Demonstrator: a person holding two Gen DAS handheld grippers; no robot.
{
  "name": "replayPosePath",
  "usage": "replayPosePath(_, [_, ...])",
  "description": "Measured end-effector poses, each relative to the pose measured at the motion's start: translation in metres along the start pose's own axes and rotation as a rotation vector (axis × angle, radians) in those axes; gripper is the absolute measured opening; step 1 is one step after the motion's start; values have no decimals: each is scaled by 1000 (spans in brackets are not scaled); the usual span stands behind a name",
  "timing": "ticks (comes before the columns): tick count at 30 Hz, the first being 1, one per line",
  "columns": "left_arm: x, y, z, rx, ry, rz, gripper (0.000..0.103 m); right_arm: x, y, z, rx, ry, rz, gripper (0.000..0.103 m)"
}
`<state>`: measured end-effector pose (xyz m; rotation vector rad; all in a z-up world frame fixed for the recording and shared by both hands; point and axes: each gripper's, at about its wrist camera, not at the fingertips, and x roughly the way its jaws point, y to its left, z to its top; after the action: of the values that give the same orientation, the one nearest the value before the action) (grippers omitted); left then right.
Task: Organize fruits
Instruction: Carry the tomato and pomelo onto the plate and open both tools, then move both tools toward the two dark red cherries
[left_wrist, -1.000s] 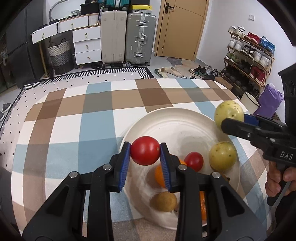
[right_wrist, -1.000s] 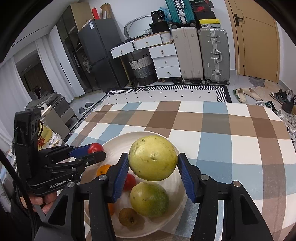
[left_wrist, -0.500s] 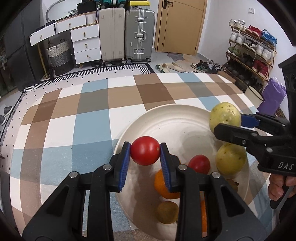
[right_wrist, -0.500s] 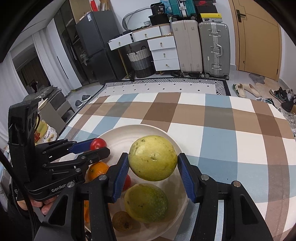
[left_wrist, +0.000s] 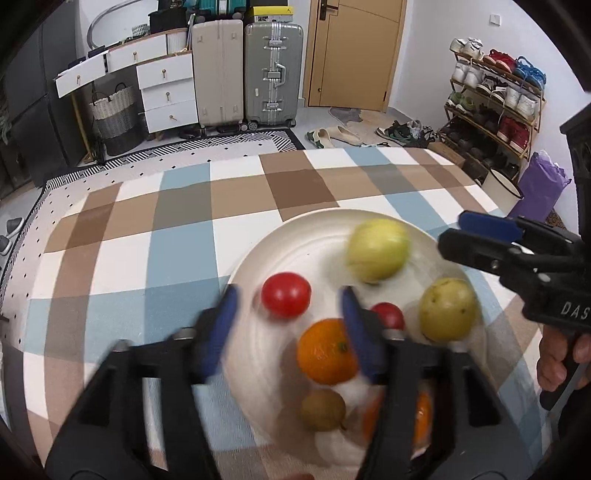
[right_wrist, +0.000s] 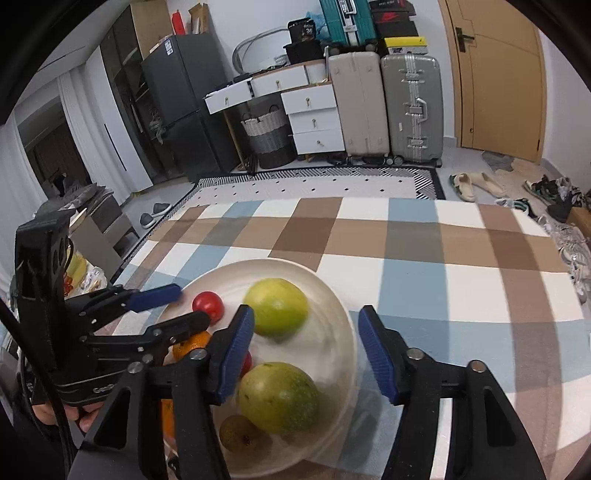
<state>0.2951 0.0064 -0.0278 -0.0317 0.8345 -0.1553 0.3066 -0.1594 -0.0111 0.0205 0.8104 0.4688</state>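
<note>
The task looks close to finished: every fruit in view sits on the white plate (left_wrist: 258, 258), which rests on the checked cloth of the counter (left_wrist: 155, 229), and no loose fruit shows on the cloth in either view. Both claws stand wide and hold nothing — the left claw (left_wrist: 288, 325) straddles a red tomato (left_wrist: 285, 300) lying near the plate's left edge, and the right claw (right_wrist: 306, 350) gapes over the plate's right rim. On the plate lie two yellow-green passion fruits (right_wrist: 276, 307), the far one blurred, a second smaller tomato (left_wrist: 388, 316), an orange (left_wrist: 327, 351), a brown kiwi (left_wrist: 322, 410) and another orange partly hidden. What remains, I judge, is only drawing both claws away.
</note>
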Motion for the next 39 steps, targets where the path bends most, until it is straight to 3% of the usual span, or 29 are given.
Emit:
replayPosePath(1, [-7,0,-1,-4,-13,-4,79,-7,0,-1,-4,-11,-11,73])
replayPosePath(3, [-24,0,-3,-17,-47,-23,86,-24,-1,-4,0,-43,-38,88])
replayPosePath(4, [-33,1,-4,-27,-56,-29,88,-34,-2,-6,6,-65,-48,91])
replayPosePath(6, [-51,1,-8,-49,-68,-29,103,-50,-3,-9,17,-89,-49,103])
replayPosePath(10, [-83,-1,-20,-65,-98,0,102,-84,0,-21,16,-98,11,103])
replayPosePath(17, [-128,-14,-57,-39,-109,28,102,-116,8,-53,40,-68,-3,103])
replayPosePath(26, [-140,-23,-95,-36,-65,38,102,-127,12,-96,56,-19,5,103])
replayPosePath(39, [-138,-28,-109,-30,-36,62,102,-116,24,-114,-1,40,4,103])
